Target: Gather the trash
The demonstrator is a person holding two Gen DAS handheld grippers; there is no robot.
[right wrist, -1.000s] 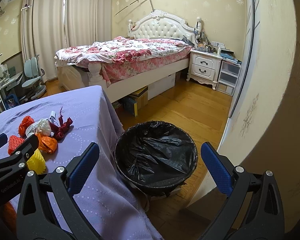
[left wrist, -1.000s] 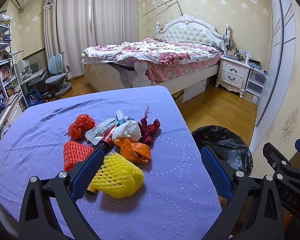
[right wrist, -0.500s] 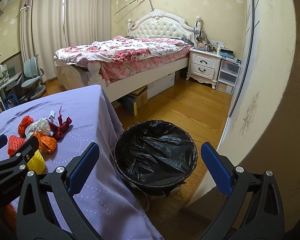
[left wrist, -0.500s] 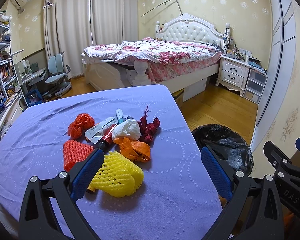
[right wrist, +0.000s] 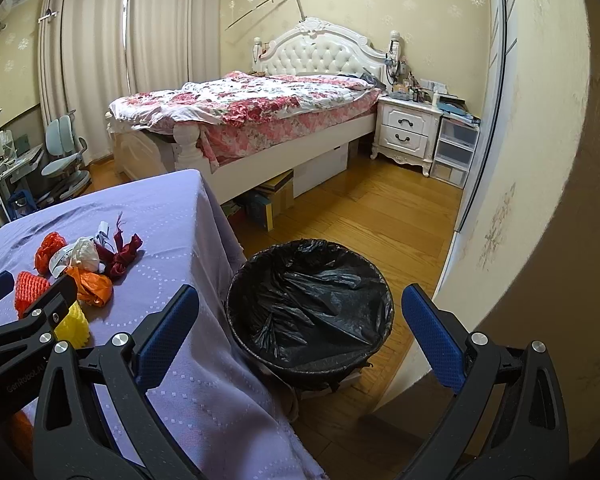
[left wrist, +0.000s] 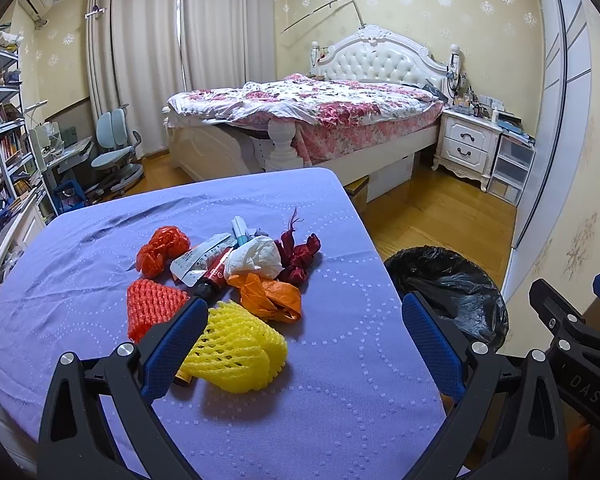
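Observation:
A heap of trash lies on the purple tablecloth (left wrist: 340, 392): a yellow foam net (left wrist: 236, 350), an orange foam net (left wrist: 152, 308), an orange plastic bag (left wrist: 270, 298), a white crumpled tissue (left wrist: 256, 258), a dark red wrapper (left wrist: 300, 254), a red-orange bag (left wrist: 162, 250) and a tube (left wrist: 204, 258). My left gripper (left wrist: 302, 342) hovers open just short of the yellow net, nothing between its fingers. My right gripper (right wrist: 300, 328) is open above the black-lined trash bin (right wrist: 310, 306), which stands on the floor right of the table. The bin (left wrist: 448, 292) also shows in the left wrist view.
A bed with a floral cover (left wrist: 312, 108) stands beyond the table, with a white nightstand (left wrist: 468, 146) to its right. A desk chair (left wrist: 114, 152) and bookshelves (left wrist: 8, 140) are at the left. A wall (right wrist: 540, 200) runs close on the right. Wooden floor (right wrist: 360, 216) surrounds the bin.
Both grippers have barely shifted; the views have crept slightly, and the trash and bin lie as before.

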